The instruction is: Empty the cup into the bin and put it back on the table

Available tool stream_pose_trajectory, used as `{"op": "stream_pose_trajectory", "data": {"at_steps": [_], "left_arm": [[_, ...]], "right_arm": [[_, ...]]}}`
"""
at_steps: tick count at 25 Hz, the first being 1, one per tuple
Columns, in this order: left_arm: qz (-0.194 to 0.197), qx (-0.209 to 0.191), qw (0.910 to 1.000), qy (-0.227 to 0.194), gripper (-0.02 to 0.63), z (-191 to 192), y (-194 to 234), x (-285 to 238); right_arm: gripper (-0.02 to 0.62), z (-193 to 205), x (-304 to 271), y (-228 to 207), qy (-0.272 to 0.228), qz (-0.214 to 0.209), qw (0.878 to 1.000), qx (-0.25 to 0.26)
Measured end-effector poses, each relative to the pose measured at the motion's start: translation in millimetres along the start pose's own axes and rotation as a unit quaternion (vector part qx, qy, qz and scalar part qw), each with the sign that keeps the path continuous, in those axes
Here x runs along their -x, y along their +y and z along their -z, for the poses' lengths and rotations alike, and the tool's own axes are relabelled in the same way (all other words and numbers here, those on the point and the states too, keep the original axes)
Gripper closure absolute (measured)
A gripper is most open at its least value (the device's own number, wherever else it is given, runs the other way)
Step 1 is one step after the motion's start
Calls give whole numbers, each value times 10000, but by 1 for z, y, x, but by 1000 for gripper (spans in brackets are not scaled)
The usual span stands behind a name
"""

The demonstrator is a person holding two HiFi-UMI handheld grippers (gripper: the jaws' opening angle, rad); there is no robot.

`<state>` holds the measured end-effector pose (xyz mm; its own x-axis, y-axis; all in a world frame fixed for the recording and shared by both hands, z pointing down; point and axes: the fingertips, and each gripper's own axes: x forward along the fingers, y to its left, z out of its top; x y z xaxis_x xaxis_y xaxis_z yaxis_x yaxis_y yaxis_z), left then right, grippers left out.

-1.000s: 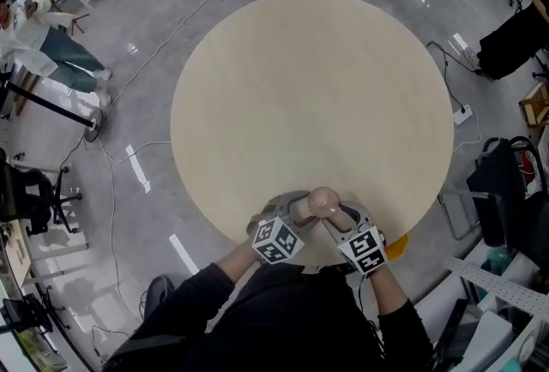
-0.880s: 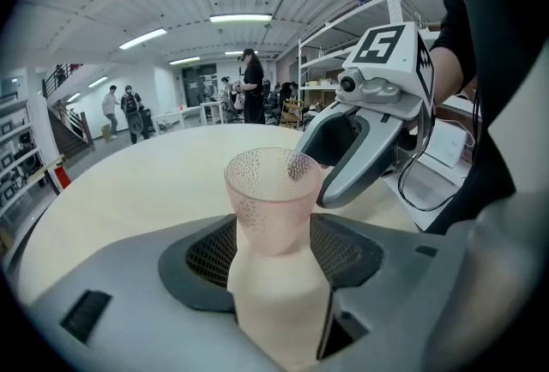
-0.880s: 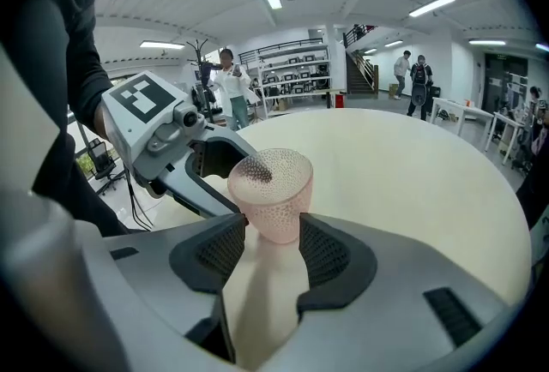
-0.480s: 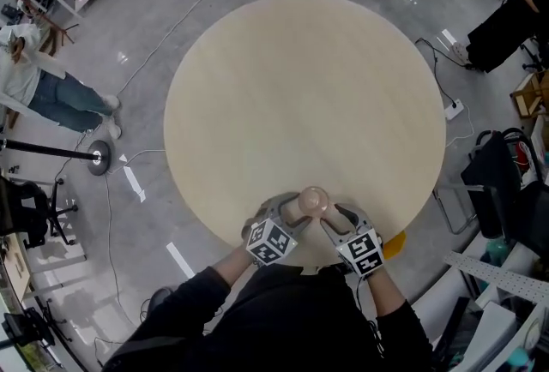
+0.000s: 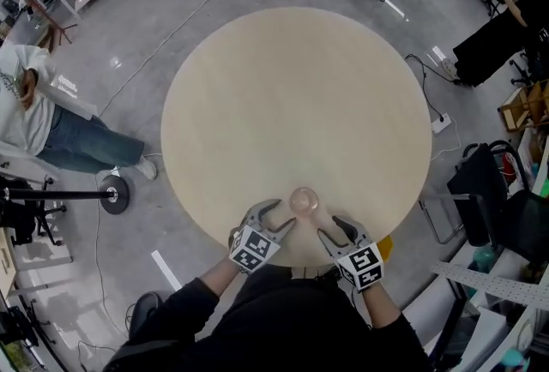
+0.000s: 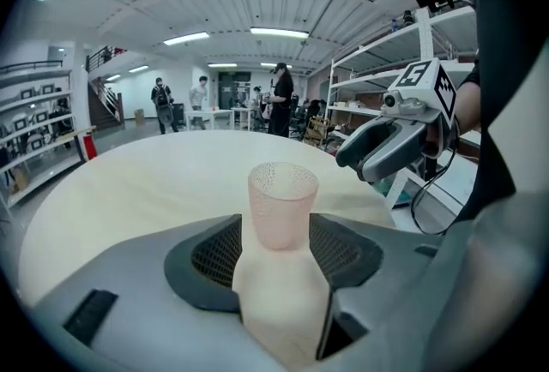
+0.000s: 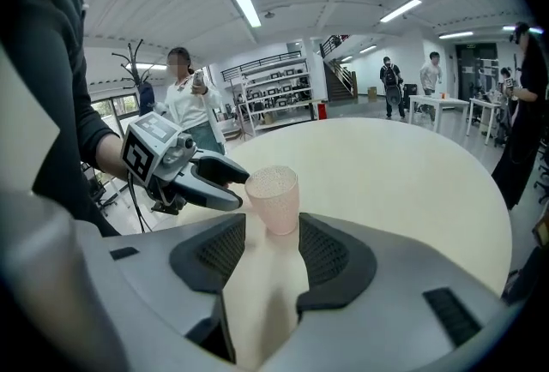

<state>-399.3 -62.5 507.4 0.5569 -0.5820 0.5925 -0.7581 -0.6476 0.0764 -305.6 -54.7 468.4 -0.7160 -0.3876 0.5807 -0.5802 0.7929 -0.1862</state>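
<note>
At the near edge of the round wooden surface (image 5: 292, 105), the left tongs (image 5: 276, 218) are released, jaws spread wide and empty. Just right of them a pink dimpled cup (image 5: 304, 201) stands upright and free on the surface. The right tongs (image 5: 333, 227) gape too, gripping nothing.

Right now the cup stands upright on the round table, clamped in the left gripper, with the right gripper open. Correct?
No: the left gripper is open too. The left gripper view shows its jaws apart, the cup standing free beyond them. The rest holds.
</note>
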Motion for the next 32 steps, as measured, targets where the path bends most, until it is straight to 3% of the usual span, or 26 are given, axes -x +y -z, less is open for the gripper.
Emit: {"op": "stream_pose_trajectory", "data": {"at_steps": [3, 7, 9, 11, 15, 19, 24, 32], "left_arm": [[-216, 255, 9991, -276, 378, -9, -4, 22], [-714, 657, 9927, -721, 531, -27, -12, 64], [-982, 839, 9870, -953, 564, -41, -20, 88], [-1046, 951, 9825, -1213, 581, -59, -39, 107], [-785, 810, 9802, -1624, 583, -99, -87, 134], [-710, 789, 9741, -1998, 581, -124, -153, 128], [-797, 1000, 9678, -2167, 581, -131, -214, 126], [-1071, 1047, 9611, -2319, 581, -129, -271, 141]], "right_arm": [[407, -13, 17, 3, -245, -17, 9997, -14], [504, -39, 45, 15, -703, -216, 9973, 53], [564, -53, 63, 26, -928, -381, 9949, 115], [578, -63, 82, 36, -1134, -520, 9921, 164], [578, -77, 117, 55, -1536, -637, 9859, 181], [578, -62, 165, 48, -1857, -601, 9806, 170], [578, -44, 217, 40, -2184, -463, 9748, 1], [578, -36, 263, 51, -2464, -258, 9680, 398]]}}
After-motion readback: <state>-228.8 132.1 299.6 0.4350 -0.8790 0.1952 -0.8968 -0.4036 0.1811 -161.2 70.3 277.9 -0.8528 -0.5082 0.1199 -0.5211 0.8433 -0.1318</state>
